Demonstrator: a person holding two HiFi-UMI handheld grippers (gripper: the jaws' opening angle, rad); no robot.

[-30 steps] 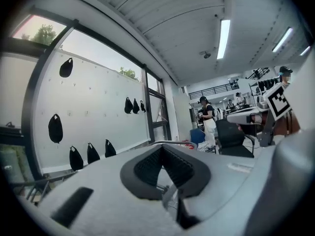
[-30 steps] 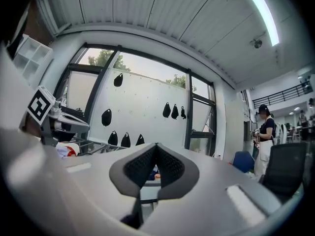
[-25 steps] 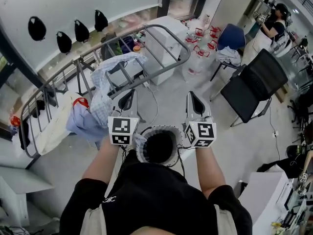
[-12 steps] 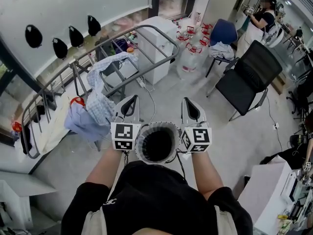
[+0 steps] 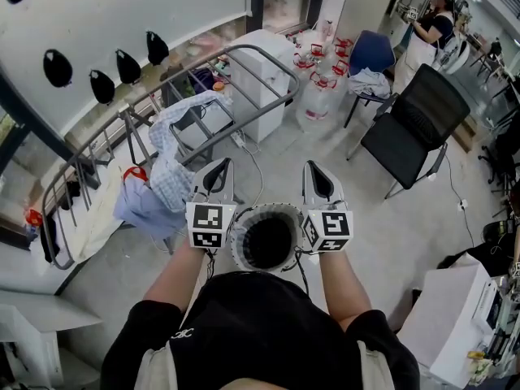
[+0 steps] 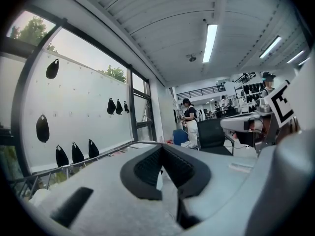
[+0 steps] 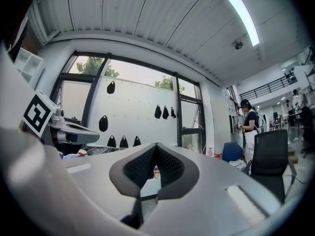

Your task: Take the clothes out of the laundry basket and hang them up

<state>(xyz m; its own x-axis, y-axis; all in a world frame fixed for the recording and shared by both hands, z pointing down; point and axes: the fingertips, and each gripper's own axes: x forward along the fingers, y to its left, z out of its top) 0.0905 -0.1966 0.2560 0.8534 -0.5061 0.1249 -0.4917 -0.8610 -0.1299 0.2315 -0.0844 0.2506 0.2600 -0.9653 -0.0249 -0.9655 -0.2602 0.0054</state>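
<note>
Left gripper (image 5: 218, 167), right gripper (image 5: 315, 171) back beside laundry basket (image 5: 241, 220), grey floor (image 5: 325, 157)

Looking down, the inside of the laundry basket (image 5: 266, 244) is just a black hole, so I can't tell what's in there, and my black shirt (image 5: 260, 331) covers its near rim. In the left gripper view my right gripper (image 6: 241, 124) gets chopped off by the right edge. Same deal in the right gripper view: my left gripper (image 7: 81, 131) runs off the left. The person (image 5: 429, 24) in the far corner is too small to tell what they're holding.
</note>
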